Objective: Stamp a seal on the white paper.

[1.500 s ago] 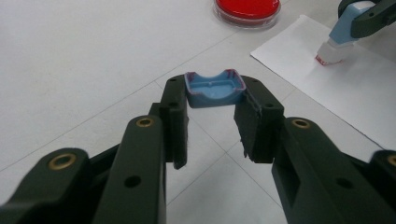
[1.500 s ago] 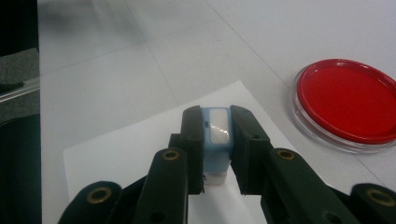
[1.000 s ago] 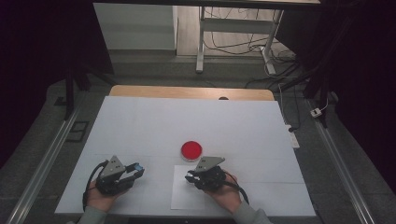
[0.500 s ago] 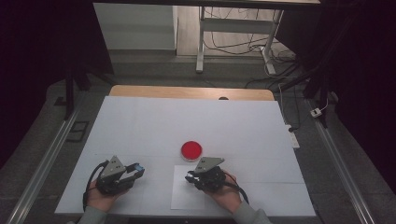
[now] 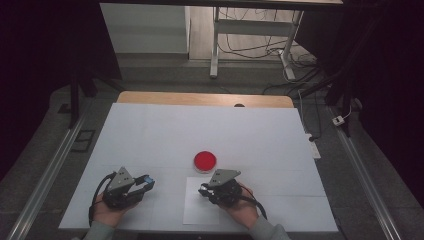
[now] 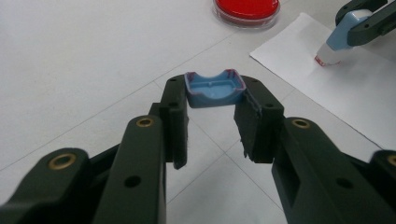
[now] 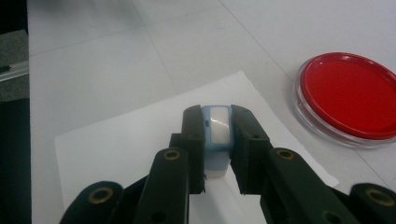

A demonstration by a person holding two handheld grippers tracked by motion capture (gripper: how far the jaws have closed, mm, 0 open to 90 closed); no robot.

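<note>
Two grippers at work: each is clamped on one part of a self-inking stamp.
Left gripper (image 6: 212, 109): jaws closed on the blue stamp cap (image 6: 215, 87), held hollow side up just past the jaw tips, above the bare table (image 5: 150, 135).
Right gripper (image 7: 218, 140): jaws closed on the blue stamp body (image 7: 218, 133), its red-edged face pressed down on the white paper sheet (image 7: 116, 149) right under the jaws.
Red ink pad dish (image 7: 350, 95): round, in a clear rim, just ahead and to the side of the right gripper, off the paper's edge, apart from the stamp.
Step in hand, as I judge it: making the print on the sheet.
Doing it well: keep the stamp body upright and press straight down, no rocking or sliding, then lift cleanly so the mark stays sharp; hold the cap level and out of the way.
Writing: a pale label sits on top of the stamp body, but no words can be read; nothing legible on cap, dish or paper.
</note>
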